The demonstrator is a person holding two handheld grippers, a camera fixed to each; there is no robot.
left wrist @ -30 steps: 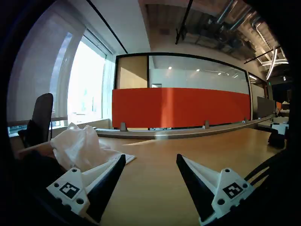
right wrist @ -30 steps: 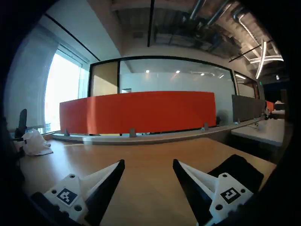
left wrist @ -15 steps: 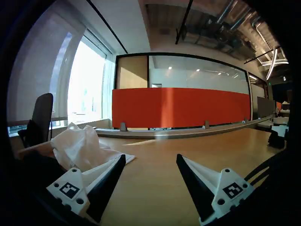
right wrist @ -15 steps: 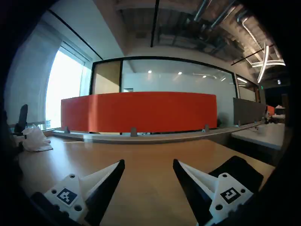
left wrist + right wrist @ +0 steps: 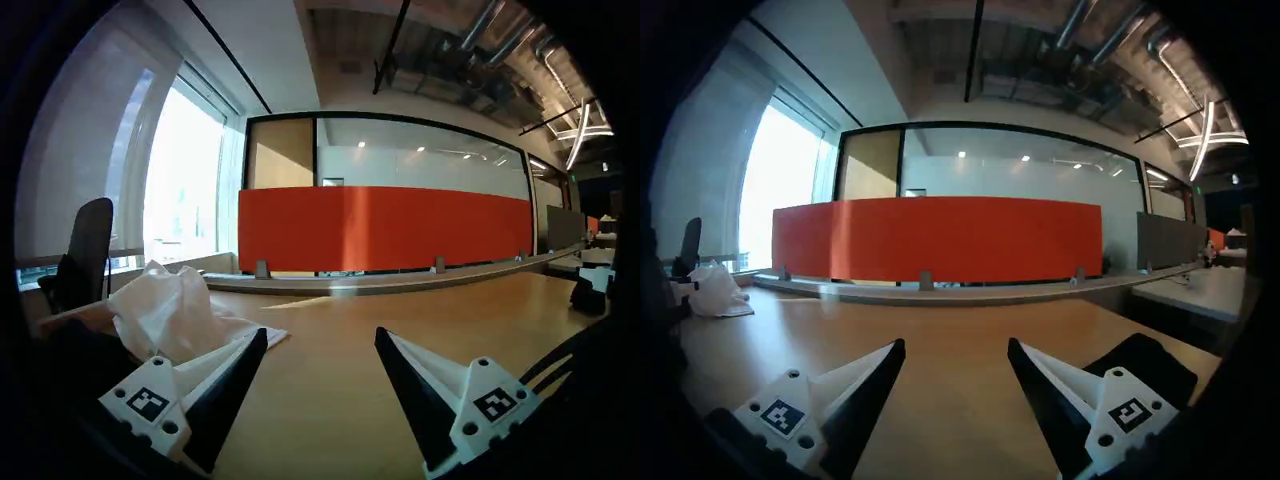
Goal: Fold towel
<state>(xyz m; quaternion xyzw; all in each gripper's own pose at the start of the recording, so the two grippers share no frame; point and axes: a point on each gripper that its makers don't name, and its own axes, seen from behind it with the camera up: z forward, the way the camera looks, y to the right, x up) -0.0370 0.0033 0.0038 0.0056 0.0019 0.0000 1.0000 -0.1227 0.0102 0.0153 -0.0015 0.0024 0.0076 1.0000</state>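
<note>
1. Left gripper view: the left gripper [image 5: 318, 331] sits low over the wooden table [image 5: 448, 312], its two fingers spread wide apart with bare tabletop between them and nothing held.
2. The towel [image 5: 172, 312], white and crumpled into a loose heap, lies on the table at lower left of the frame. It is just behind the left-hand finger and I cannot tell whether they touch.
3. A dark chair [image 5: 84, 256] stands at the left edge, past the towel, in front of a bright window [image 5: 184, 192].
4. An orange partition [image 5: 384, 228] runs across mid-frame at the far side of the table.
5. Right gripper view: the right gripper [image 5: 955, 342] is also gaping, empty, low over the same table [image 5: 960, 316].
6. Here the towel [image 5: 716, 290] is a small white lump at far left, mid-height, well apart from these fingers.
7. A dark flat object [image 5: 1152, 368] lies on the table at lower right, beside the right-hand finger.
</note>
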